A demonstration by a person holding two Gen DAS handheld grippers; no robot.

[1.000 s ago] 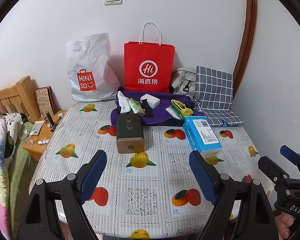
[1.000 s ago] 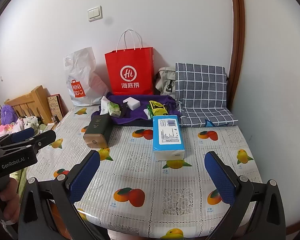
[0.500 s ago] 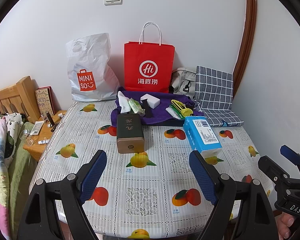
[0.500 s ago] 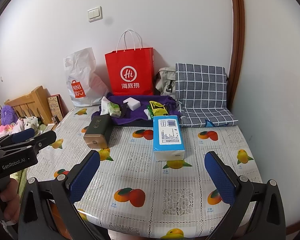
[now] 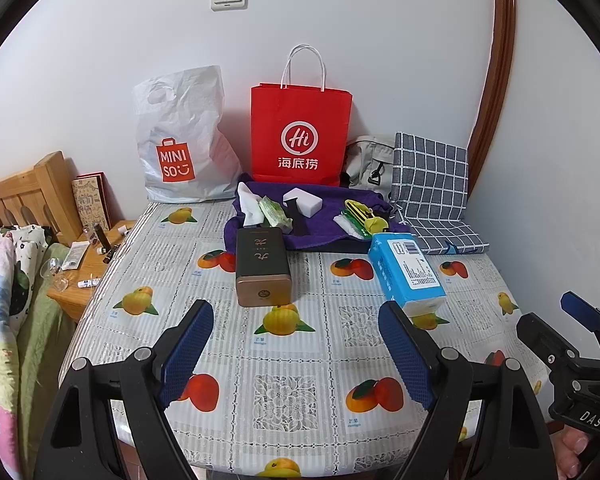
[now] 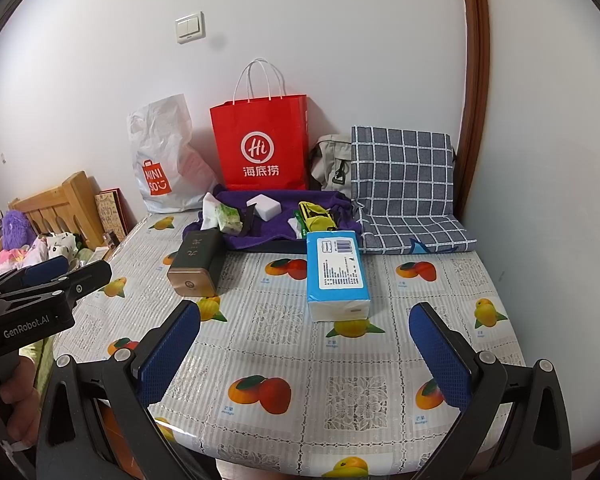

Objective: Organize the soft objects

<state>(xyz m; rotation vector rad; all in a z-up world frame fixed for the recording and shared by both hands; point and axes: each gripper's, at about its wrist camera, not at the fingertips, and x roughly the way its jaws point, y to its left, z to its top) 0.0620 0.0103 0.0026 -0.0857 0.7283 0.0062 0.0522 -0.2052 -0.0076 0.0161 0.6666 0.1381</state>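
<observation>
Tissue pack point(image 6: 337, 274) lies mid-table on fruit-print cloth point(image 6: 292, 360), blue wrapper, barcode label up, print too small to read. Just left, dark tin point(image 5: 263, 266) on its side, gold characters on top. Behind both, purple towel point(image 5: 320, 226) bearing white block point(image 5: 303, 201), green packet point(image 5: 275, 213), yellow item point(image 5: 364, 216). Against wall: red bag point(image 5: 300, 132) marked "Hi", white bag point(image 5: 180, 140) marked "MINISO", checked cushion point(image 6: 404, 188). Left gripper point(image 5: 296, 346) gaping, nothing between pads. Right gripper point(image 6: 304, 350) likewise wide, empty, low over near edge. "GenRobot.AI" printed on left gripper body.
</observation>
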